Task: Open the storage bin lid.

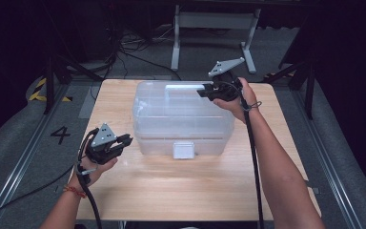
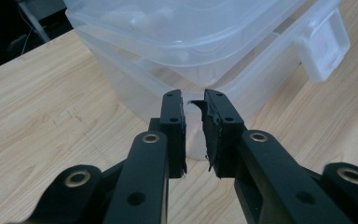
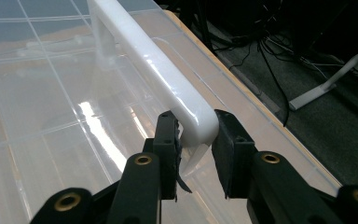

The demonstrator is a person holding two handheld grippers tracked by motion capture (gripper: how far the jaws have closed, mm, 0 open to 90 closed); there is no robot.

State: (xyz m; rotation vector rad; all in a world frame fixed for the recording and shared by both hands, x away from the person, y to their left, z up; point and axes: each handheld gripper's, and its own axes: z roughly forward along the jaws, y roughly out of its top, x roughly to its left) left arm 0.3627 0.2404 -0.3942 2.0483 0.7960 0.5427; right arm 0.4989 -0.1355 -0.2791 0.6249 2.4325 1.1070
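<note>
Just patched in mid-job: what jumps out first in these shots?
The big clear plastic storage box in the middle of the wooden table stands out first, with a white latch on its near side. The right claw is clamped on the white handle on the lid's far edge. The left claw sits near the box's near left corner, jaws almost together with nothing between them.
</note>
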